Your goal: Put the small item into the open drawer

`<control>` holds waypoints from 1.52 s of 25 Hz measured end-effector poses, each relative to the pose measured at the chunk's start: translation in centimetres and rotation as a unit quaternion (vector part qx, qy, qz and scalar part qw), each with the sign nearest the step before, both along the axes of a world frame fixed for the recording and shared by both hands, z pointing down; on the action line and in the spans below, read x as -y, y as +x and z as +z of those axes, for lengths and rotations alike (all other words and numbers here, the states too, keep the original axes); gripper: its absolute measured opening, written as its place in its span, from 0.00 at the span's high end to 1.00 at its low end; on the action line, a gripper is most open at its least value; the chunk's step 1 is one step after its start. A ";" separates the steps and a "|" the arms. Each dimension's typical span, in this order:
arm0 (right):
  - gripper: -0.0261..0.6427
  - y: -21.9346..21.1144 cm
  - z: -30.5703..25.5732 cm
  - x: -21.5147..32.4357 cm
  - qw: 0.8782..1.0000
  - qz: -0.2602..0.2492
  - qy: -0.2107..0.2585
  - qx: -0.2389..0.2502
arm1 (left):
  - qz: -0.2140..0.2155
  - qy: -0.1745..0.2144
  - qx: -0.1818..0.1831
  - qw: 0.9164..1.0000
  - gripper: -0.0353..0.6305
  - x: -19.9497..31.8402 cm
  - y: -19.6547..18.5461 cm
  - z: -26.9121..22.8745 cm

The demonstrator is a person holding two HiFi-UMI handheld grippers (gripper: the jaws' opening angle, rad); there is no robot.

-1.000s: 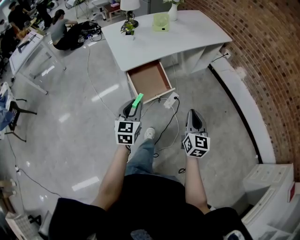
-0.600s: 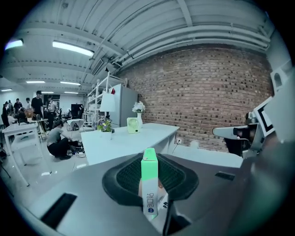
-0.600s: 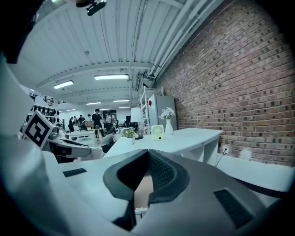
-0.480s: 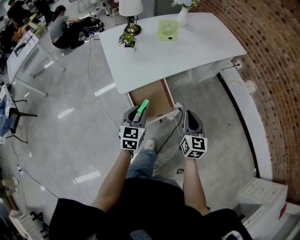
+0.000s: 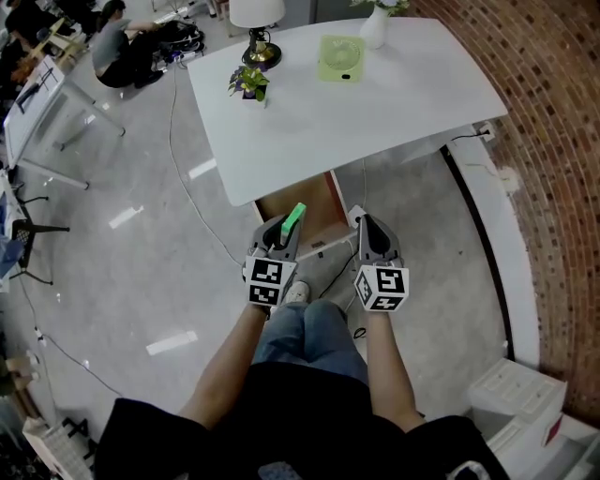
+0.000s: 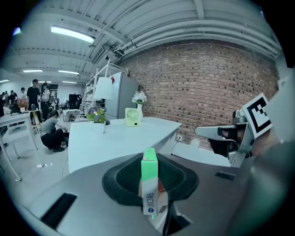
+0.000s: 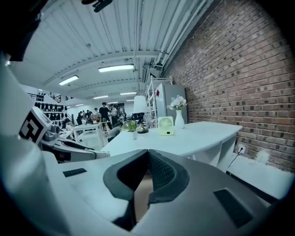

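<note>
A small green-and-white box [image 5: 294,218] stands upright between the pads of my left gripper [image 5: 286,228], which is shut on it; the left gripper view shows the box [image 6: 149,182] pinched at its lower half. Just beyond both grippers the open drawer [image 5: 309,200] shows a strip of its brown inside below the edge of the white desk [image 5: 375,112]. My right gripper [image 5: 366,227] hangs beside the left one, shut and holding nothing; in the right gripper view its pads [image 7: 162,171] meet at the tip.
On the desk stand a lamp [image 5: 255,23], a small potted plant [image 5: 247,82], a green fan [image 5: 339,58] and a white vase [image 5: 376,26]. Cables [image 5: 333,272] lie on the floor by my foot. A brick wall [image 5: 553,141] runs along the right. People sit far left.
The person has stepped toward the desk. Both grippers now sit right at the drawer's front, and the desk top covers most of the drawer. The box stays gripped.
</note>
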State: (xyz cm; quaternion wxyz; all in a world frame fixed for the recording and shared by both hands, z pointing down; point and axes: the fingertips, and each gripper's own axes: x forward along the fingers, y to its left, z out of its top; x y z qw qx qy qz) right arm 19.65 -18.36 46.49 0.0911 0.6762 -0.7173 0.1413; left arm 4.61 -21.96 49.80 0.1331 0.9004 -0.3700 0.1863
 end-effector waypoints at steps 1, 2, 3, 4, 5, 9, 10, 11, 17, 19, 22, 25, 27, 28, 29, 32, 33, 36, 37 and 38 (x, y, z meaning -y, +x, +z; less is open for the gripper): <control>0.96 0.1 0.3 0.1 1.000 -0.002 -0.004 0.000 | -0.003 -0.004 -0.002 1.000 0.81 0.0 0.2 0.2; 0.96 0.2 0.7 0.1 1.000 -0.004 -0.007 0.001 | -0.006 -0.009 -0.005 1.000 0.81 -0.1 0.4 0.5; 0.96 0.3 1.0 0.2 1.000 -0.007 -0.010 0.002 | -0.011 -0.013 -0.007 1.000 0.81 -0.1 0.6 0.9; 0.96 0.5 1.4 0.2 1.000 -0.009 -0.013 0.003 | -0.015 -0.016 -0.007 1.000 0.81 -0.1 0.8 1.2; 0.96 0.7 1.7 0.4 1.000 -0.012 -0.017 0.004 | -0.020 -0.019 -0.007 1.000 0.81 0.0 1.1 1.6; 0.96 1.2 3.9 1.6 0.999 -0.026 -0.032 0.012 | -0.035 -0.028 -0.005 0.999 0.81 0.8 2.3 3.3; 0.96 1.2 4.6 2.0 0.999 -0.031 -0.036 0.016 | -0.039 -0.031 -0.003 0.999 0.81 1.0 2.5 3.9; 0.96 1.1 5.3 2.4 0.998 -0.036 -0.041 0.019 | -0.046 -0.034 0.000 0.998 0.81 1.3 2.6 4.4; 0.96 1.0 10.9 5.2 0.995 -0.068 -0.069 0.030 | -0.075 -0.049 0.017 0.996 0.81 3.5 4.2 9.0; 0.96 0.8 13.2 5.9 0.993 -0.077 -0.078 0.036 | -0.083 -0.058 0.021 0.995 0.81 4.1 4.6 11.2; 0.96 0.5 16.6 6.9 0.991 -0.088 -0.092 0.043 | -0.098 -0.074 0.026 0.992 0.81 5.3 5.1 14.8; 0.96 0.0 19.5 7.9 0.988 -0.100 -0.105 0.048 | -0.114 -0.090 0.028 0.989 0.81 6.7 5.3 18.1; 0.96 -0.3 21.1 8.6 0.987 -0.109 -0.111 0.048 | -0.121 -0.101 0.029 0.987 0.81 7.4 5.4 20.3; 0.96 -0.5 21.8 8.9 0.986 -0.113 -0.113 0.046 | -0.124 -0.108 0.029 0.986 0.81 7.7 5.5 21.3; 0.96 -0.6 22.5 9.3 0.985 -0.117 -0.116 0.044 | -0.128 -0.117 0.026 0.984 0.81 7.9 5.6 22.4; 0.96 -0.9 24.1 10.2 0.983 -0.126 -0.125 0.041 | -0.149 -0.158 0.015 0.976 0.81 8.2 5.4 25.6; 0.96 -0.9 24.5 10.5 0.983 -0.129 -0.127 0.040 | -0.154 -0.170 0.016 0.973 0.81 8.3 5.4 26.7; 0.96 -1.0 25.5 10.7 0.982 -0.131 -0.132 0.039 | -0.161 -0.181 0.034 0.970 0.81 8.4 5.2 29.2; 0.96 -1.0 25.8 10.8 0.982 -0.131 -0.133 0.039 | -0.161 -0.184 0.039 0.969 0.81 8.5 5.1 29.8; 0.96 -1.0 26.0 10.8 0.981 -0.131 -0.134 0.039 | -0.161 -0.186 0.042 0.968 0.81 8.6 5.1 30.4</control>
